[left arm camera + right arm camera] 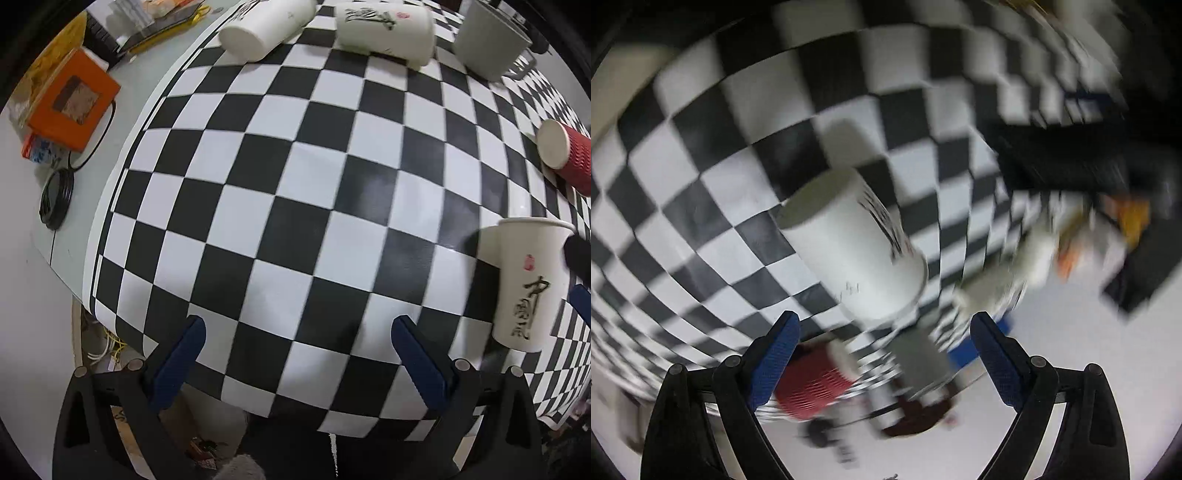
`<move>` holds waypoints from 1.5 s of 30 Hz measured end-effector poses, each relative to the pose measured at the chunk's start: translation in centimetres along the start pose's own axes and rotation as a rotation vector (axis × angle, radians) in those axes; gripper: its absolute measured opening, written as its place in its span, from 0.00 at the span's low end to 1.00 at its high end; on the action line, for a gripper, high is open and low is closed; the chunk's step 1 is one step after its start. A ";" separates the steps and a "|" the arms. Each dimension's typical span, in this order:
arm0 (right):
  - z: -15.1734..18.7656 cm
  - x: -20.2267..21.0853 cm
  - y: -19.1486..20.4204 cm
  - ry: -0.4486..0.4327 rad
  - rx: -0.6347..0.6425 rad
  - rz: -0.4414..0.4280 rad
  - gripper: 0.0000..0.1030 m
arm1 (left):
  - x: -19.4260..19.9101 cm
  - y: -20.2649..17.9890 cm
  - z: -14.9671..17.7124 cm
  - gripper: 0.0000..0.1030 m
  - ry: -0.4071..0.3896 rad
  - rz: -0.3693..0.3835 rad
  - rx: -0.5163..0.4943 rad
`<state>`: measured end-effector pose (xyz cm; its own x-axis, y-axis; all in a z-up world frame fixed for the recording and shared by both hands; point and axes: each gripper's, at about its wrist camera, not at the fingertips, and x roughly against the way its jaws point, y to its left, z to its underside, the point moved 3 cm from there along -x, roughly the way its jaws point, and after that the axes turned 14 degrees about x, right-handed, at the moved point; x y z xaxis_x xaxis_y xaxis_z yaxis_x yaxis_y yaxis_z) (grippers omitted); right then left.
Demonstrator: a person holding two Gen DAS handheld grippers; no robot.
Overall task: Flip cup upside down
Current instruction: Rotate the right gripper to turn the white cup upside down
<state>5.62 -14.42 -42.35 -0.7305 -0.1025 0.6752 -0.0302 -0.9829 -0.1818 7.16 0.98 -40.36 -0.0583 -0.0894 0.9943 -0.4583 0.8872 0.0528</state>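
A white paper cup with black calligraphy (pixel 526 284) stands at the right edge of the checkered cloth in the left wrist view, its wide end toward the cloth and its narrow base up. The right gripper's fingers (pixel 580 258) sit beside it. In the blurred right wrist view the same cup (pixel 857 243) is just ahead of my open right gripper (pixel 884 332), not between the pads. My left gripper (pixel 295 332) is open and empty over the cloth's near edge.
Two white cups (pixel 266 26) (pixel 388 29) and a grey mug (pixel 487 40) lie at the far side. A red ribbed cup (pixel 569 155) lies on its side at right. An orange box (pixel 74 99) and a black lens cap (pixel 55 199) sit left of the cloth.
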 end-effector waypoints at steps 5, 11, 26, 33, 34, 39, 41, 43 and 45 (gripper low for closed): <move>-0.5 -2.0 0.8 -0.057 0.218 0.083 0.83 | -0.4 0.9 -0.7 1.00 0.000 -0.002 0.021; 0.6 -4.3 0.8 -0.077 0.260 0.058 0.63 | 0.3 1.7 -1.8 1.00 -0.016 -0.009 0.036; 15.2 -12.0 -6.9 -0.156 -0.852 -0.776 0.60 | 1.9 0.8 -4.2 1.00 -0.064 -0.030 0.004; 21.6 -18.0 -2.8 -0.182 -1.411 -1.356 0.60 | 3.1 -0.2 -4.8 1.00 -0.072 -0.020 -0.025; 22.4 -18.9 -2.1 -0.180 -1.474 -1.419 0.60 | 3.2 -0.3 -4.8 1.00 -0.072 -0.019 -0.027; 25.8 -22.3 1.0 -0.151 -1.711 -1.613 0.61 | 2.9 -0.8 -4.8 1.00 -0.063 -0.009 -0.039; 27.5 -23.7 2.1 -0.144 -1.792 -1.668 0.61 | 2.9 -1.1 -4.8 1.00 -0.058 -0.005 -0.040; 29.5 -25.3 2.1 -0.146 -1.840 -1.699 0.65 | 2.8 -1.1 -4.8 1.00 -0.056 -0.004 -0.043; 30.6 -26.2 2.8 -0.139 -1.859 -1.724 0.73 | 2.6 -1.1 -4.9 1.00 -0.054 -0.002 -0.045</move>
<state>45.59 -19.16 -38.64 0.5369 0.1466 0.8308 -0.5465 0.8107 0.2101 11.91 1.98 -37.35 -0.1059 -0.1145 0.9878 -0.4187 0.9062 0.0601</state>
